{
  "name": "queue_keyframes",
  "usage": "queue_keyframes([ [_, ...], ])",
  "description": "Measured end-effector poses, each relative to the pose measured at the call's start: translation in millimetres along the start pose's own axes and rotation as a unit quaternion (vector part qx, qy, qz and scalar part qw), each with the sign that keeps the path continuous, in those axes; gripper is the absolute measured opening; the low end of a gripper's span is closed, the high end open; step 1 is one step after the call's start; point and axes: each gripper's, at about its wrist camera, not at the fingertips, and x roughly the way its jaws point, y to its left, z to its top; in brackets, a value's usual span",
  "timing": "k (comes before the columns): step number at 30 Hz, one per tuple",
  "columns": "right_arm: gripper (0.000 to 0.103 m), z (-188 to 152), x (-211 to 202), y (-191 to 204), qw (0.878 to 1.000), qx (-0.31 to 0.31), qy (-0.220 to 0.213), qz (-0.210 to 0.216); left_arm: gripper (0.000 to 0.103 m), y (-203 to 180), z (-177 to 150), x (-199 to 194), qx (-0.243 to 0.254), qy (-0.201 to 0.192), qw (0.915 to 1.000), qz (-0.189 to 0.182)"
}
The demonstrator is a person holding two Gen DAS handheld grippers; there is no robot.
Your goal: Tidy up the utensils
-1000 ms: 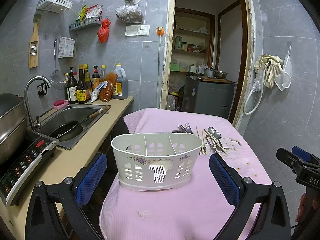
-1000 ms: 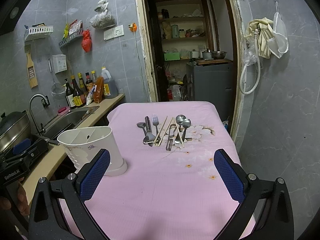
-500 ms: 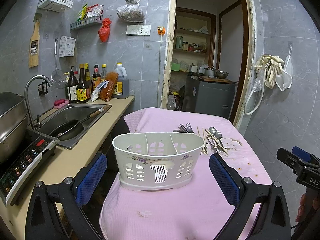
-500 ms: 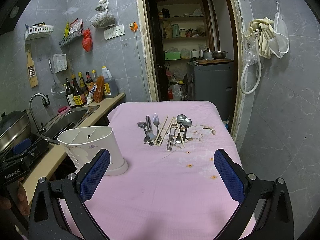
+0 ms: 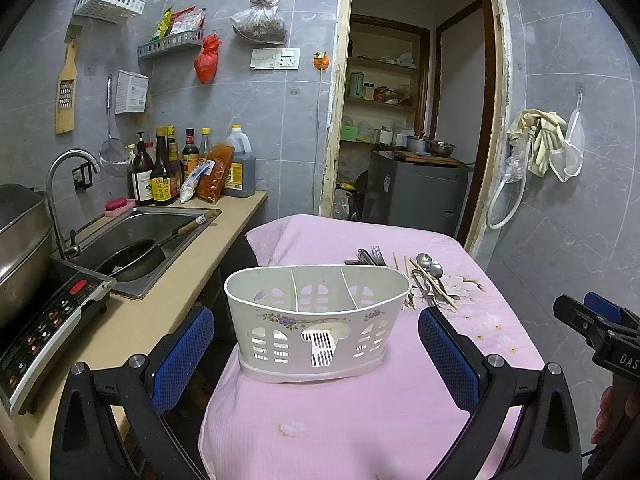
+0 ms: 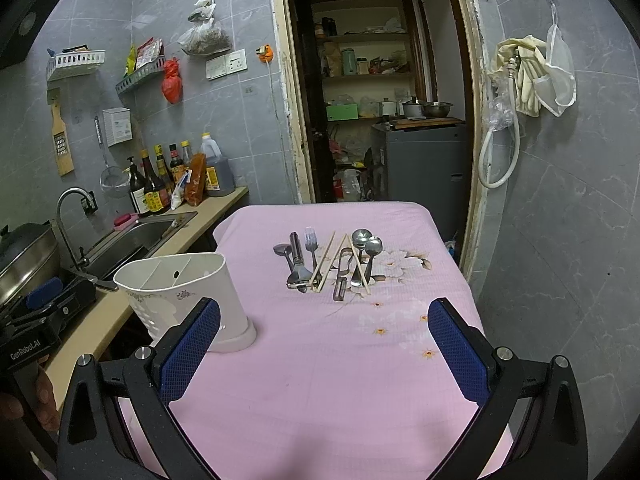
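Both grippers spread wide and holding nothing: left gripper [image 5: 316,350] lined up on the caddy [image 5: 318,322], right gripper [image 6: 324,344] hovering over bare pink cloth [image 6: 320,360], well short of the utensils [image 6: 332,264].

Caddy standing upright near the table's left front edge, three compartments, all apparently empty, though the far sides of the dividers are hard to read. Utensils lying in a loose heap mid-table, beyond the caddy: spoons [image 6: 366,242] side by side at the right, chopsticks [image 6: 326,258] fanned and crossing other pieces, fork [image 6: 311,240] tines away, a dark-handled tool [image 6: 298,258] at the left, and what looks like a peeler [image 6: 342,276] nearest.

Likely handling: steel pieces stiff, fairly light, slick and thin against soft cloth, so best pinched across the handle near the middle, one at a time. Chopsticks lighter still, prone to rolling and to dragging neighbours where they overlap. Caddy thin plastic, light, liable to tip or slide if bumped; worth steadying at the rim.

Legible writing: "GenRobot.AI" on the left gripper body seen from the right wrist; "DAS", cut off, on the right gripper body seen from the left wrist. Bottle labels on the counter [image 5: 132,344] too small to read.
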Motion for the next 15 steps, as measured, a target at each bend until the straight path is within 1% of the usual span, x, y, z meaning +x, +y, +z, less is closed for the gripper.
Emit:
queue_keyframes([
  [6, 0.102, 2, -2, 3, 1.0, 0.003, -0.001, -0.009, 0.103, 3, -1, 4, -0.003, -0.001, 1.0, -0.008],
  [15, 0.102, 14, -6, 0, 1.0, 0.002, -0.018, -0.023, 0.103, 0, 11, 11, 0.002, -0.006, 0.9996, -0.029],
])
